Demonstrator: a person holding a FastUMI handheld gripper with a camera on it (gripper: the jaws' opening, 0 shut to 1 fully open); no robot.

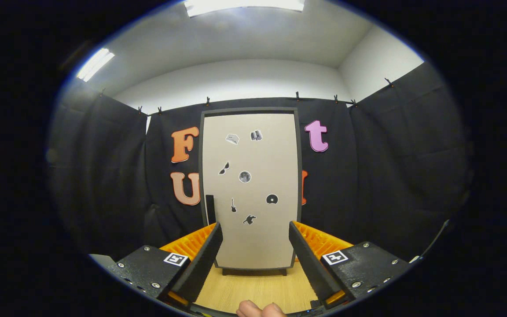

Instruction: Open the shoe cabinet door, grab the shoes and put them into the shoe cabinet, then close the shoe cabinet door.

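Observation:
The shoe cabinet point(250, 154) stands upright straight ahead, a tall box with a dark frame. Its beige door point(271, 237) carries several small dark stickers and sits flush in the frame, shut. A short dark vertical handle point(210, 208) sticks out at the door's lower left edge, just above my left fingertip. My gripper point(255, 229) is open, its fingers spread about as wide as the door, with nothing between them. The cabinet is still some way beyond the fingertips.
The cabinet rests on a light wooden surface point(253, 288) that runs back to me. Black cloth walls point(394, 176) close in behind and on both sides. A person's fingertips point(260, 309) show below the gripper.

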